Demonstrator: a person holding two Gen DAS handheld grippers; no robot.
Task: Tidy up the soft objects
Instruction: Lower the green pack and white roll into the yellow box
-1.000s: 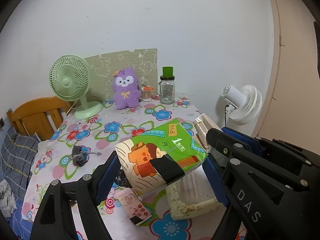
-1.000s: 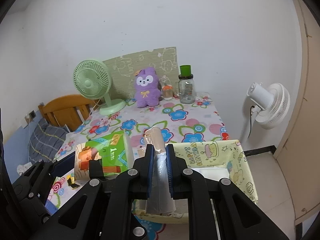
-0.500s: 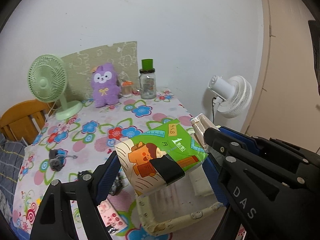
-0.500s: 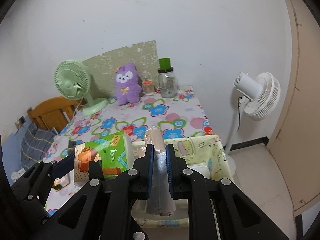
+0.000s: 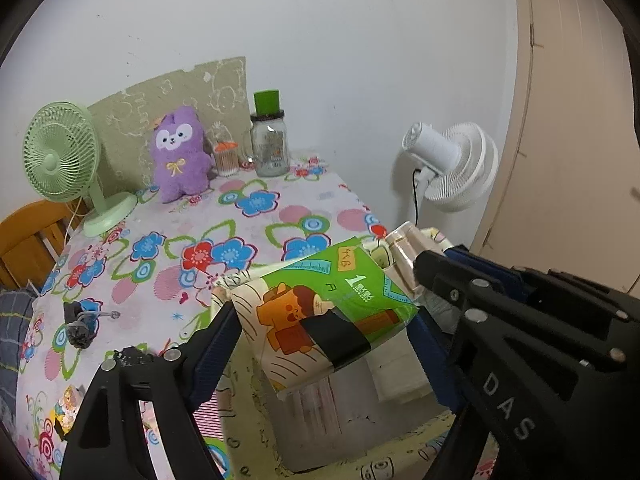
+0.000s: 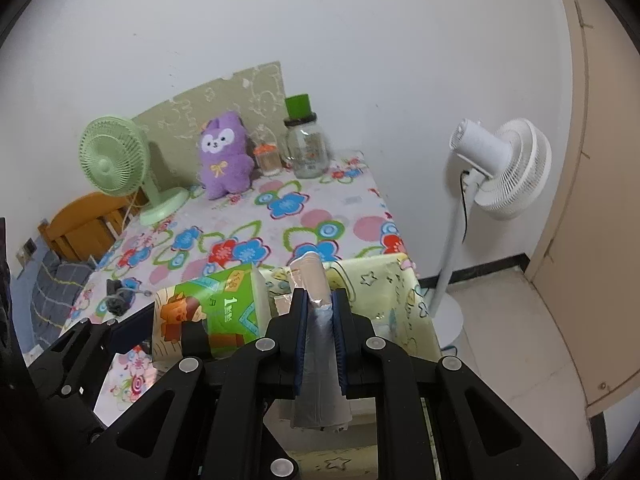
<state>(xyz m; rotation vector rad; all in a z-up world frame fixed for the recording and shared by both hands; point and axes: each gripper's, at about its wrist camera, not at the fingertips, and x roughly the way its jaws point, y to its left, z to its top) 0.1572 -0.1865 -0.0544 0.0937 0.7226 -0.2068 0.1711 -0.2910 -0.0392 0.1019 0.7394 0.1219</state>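
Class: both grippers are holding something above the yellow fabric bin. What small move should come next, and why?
Probably lower both a little further: the left gripper holds the green tissue pack and the right gripper the slim plastic-wrapped roll over the yellow bin, not yet inside it.

Green tissue pack (image 5: 320, 312) between hand-held gripper (image 5: 324, 328) fingers, above fabric bin (image 5: 400, 452)

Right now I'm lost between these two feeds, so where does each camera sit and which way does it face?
Left wrist: on the left gripper, facing down over the fabric bin and flowered table; its fingers clamp a tissue pack.
Right wrist: on the right gripper, looking the same way, shut on a plastic roll.
Both share the tissue pack, bin, purple plush toy and white fan.
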